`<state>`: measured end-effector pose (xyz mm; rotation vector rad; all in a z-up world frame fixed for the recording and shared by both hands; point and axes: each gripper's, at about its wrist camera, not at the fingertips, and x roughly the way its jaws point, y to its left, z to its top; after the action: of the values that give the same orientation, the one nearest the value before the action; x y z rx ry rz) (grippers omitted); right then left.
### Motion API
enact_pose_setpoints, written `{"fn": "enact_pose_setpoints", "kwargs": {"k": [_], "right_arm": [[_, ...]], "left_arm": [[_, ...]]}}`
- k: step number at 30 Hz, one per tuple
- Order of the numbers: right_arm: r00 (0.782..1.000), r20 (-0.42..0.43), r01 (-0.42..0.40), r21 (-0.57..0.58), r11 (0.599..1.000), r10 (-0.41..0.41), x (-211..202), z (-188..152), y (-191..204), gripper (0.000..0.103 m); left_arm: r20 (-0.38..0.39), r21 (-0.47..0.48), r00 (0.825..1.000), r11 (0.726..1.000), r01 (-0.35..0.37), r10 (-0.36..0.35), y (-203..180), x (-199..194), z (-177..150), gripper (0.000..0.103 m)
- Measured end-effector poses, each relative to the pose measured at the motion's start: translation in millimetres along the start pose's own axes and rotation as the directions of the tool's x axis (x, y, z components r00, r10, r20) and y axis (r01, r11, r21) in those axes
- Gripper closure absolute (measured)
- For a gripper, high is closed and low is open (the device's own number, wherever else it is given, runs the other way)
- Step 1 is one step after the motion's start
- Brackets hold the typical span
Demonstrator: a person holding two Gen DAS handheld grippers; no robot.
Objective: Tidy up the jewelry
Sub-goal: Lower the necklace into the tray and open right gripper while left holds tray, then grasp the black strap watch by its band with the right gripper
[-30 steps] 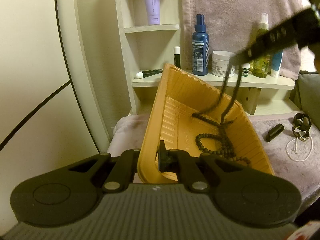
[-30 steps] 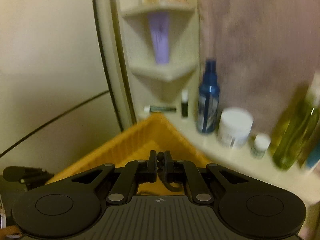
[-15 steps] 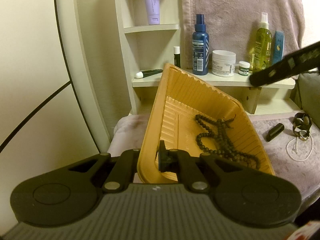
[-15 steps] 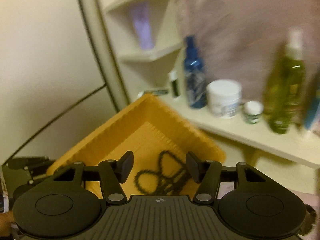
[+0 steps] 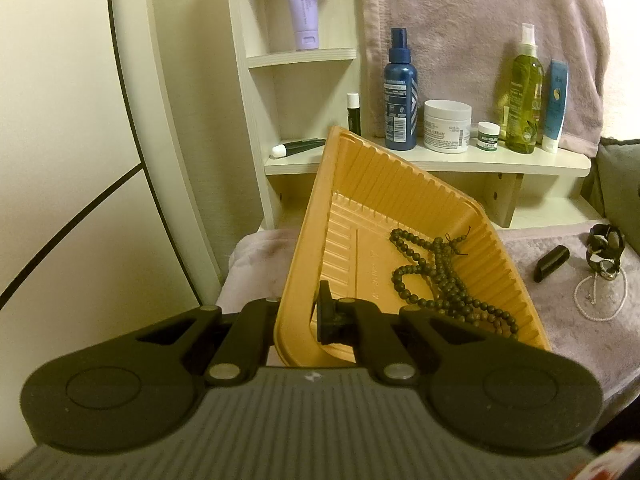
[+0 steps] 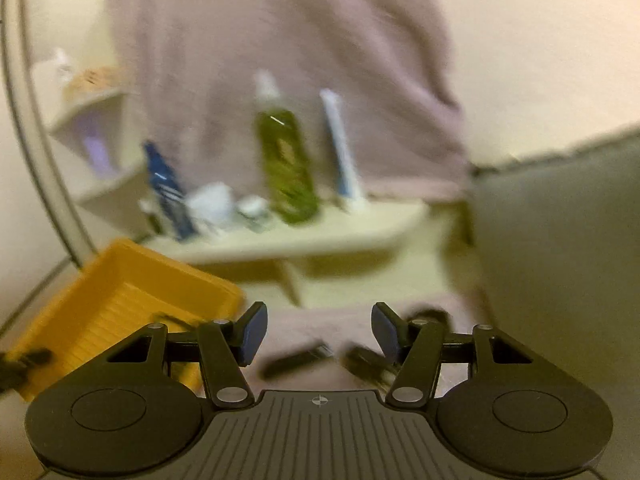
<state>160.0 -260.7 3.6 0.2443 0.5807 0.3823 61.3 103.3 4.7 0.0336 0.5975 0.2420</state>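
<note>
My left gripper (image 5: 308,314) is shut on the near rim of an orange plastic tray (image 5: 360,184) and holds it tilted up. A dark bead necklace (image 5: 444,276) lies heaped in the tray's lower right corner. My right gripper (image 6: 318,334) is open and empty, to the right of the tray (image 6: 120,280), in a blurred view. On the mauve towel (image 5: 580,344) to the right lie a white bead necklace (image 5: 600,300), a small black bar (image 5: 551,263) and a dark chunky bracelet (image 5: 606,250).
A cream shelf (image 5: 440,160) behind the tray carries a blue spray bottle (image 5: 400,92), a white cream jar (image 5: 447,126), a small jar (image 5: 488,136), a green bottle (image 5: 524,92) and a blue tube (image 5: 556,104). A curved white panel (image 5: 80,160) stands at the left.
My right gripper opened and dropped the dark bead necklace into the tray, then swung away to the right. The left gripper and tray stayed put.
</note>
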Motion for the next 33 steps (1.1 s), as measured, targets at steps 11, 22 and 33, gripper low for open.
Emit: {"fn": "enact_pose_setpoints", "kwargs": {"k": [11,22,33], "right_arm": [[0.989,-0.078,0.126,0.008,0.992,-0.125,-1.0,-56.9,-32.8,0.045],[0.982,-0.108,0.142,-0.127,0.982,-0.156,37.4,-62.5,-42.0,0.045],[0.981,-0.122,0.102,-0.341,0.934,-0.151,78.9,-48.6,-36.1,0.067]], "left_arm": [[-0.002,0.012,1.0,1.0,-0.004,0.004,-1.0,-0.8,2.1,0.099],[-0.004,0.02,1.0,1.0,-0.007,0.007,-1.4,-1.4,2.4,0.099],[-0.007,0.026,1.0,1.0,-0.01,0.011,-1.4,-1.1,2.8,0.099]]}}
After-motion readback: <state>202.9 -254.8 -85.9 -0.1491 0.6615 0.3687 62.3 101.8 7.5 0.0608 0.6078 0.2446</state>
